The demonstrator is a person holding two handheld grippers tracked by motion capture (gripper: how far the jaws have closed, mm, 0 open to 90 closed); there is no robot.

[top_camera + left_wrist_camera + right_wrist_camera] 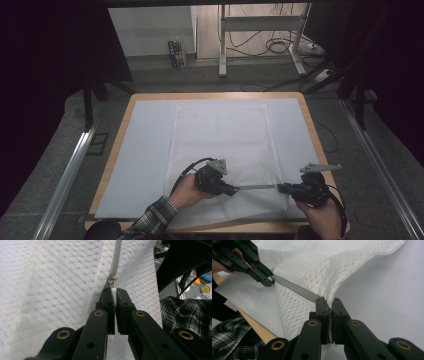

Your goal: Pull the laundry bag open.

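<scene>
lying flat on the pale sheet that covers the wooden table, the white mesh bag has its near edge lifted a little between the two grippers. a grey zipper runs along this near edge, stretched in a straight line from one gripper to the other.

the left gripper is clenched on the zipper pull; in the left gripper view the small metal slider sits just above the jaw tips and a white tab is pinched between the jaws. the person's left hand, with a checked sleeve, holds this gripper near the front edge of the table.

the right gripper is also clenched, grasping the bag at the end of the zipper; in the right gripper view the mesh fabric rises in a fold from its closed jaws, and the grey zipper tape goes away toward the left gripper. the right hand holds this gripper near the table's front right corner.
</scene>
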